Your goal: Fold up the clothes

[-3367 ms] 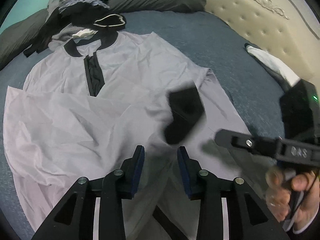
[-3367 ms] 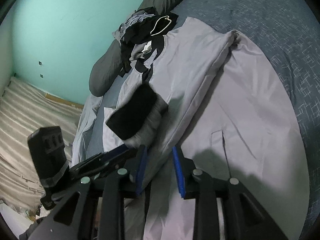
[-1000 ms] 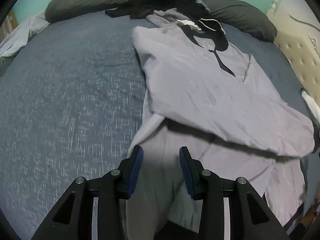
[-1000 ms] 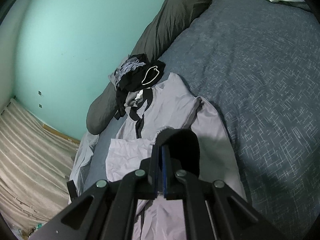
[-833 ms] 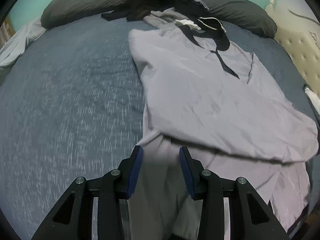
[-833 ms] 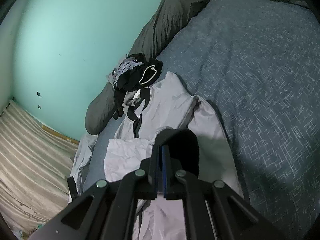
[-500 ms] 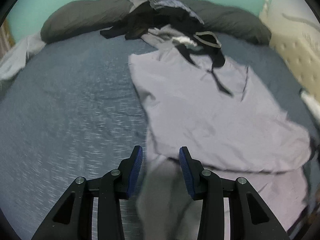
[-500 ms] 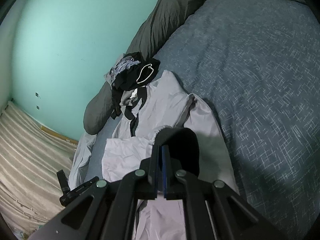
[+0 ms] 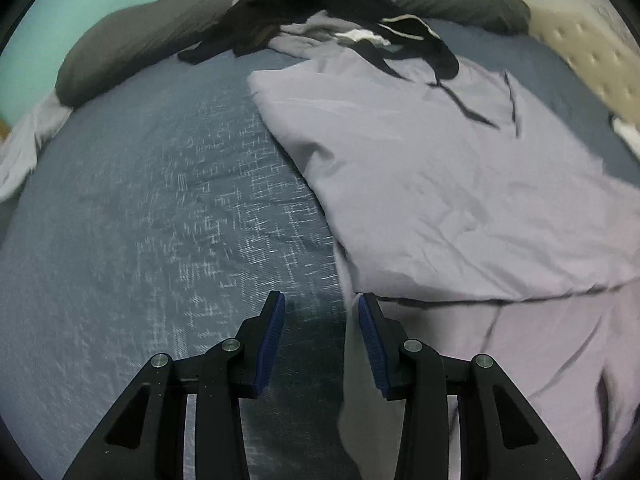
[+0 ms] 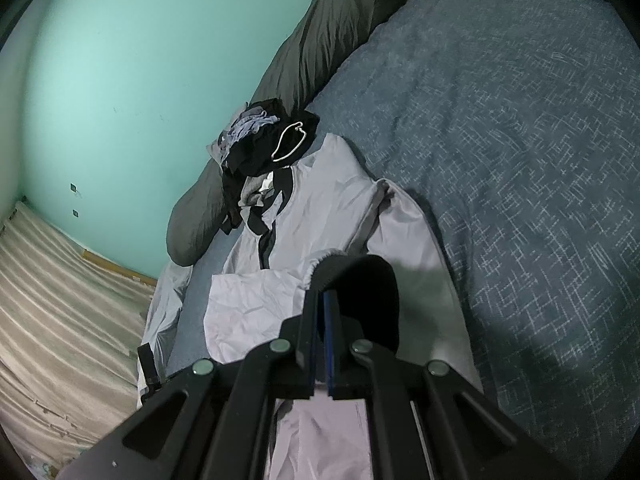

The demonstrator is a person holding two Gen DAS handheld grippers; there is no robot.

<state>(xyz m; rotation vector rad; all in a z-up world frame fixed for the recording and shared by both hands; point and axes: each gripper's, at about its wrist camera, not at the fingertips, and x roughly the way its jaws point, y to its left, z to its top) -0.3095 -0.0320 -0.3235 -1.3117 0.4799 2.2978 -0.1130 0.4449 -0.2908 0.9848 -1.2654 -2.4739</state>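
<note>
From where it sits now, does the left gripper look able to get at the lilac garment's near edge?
Probably yes. The left gripper is open over the blue bedspread, and the lilac garment has its edge right beside the right-hand jaw, with nothing between.

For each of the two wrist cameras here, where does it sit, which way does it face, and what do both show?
Left wrist: rides the open left gripper, low over the blue bedspread, facing the pillows; only its fingers show.
Right wrist: rides the right gripper, shut on the black cuff, facing the teal wall.
Shared: the lilac garment, the dark clothes pile.
</note>
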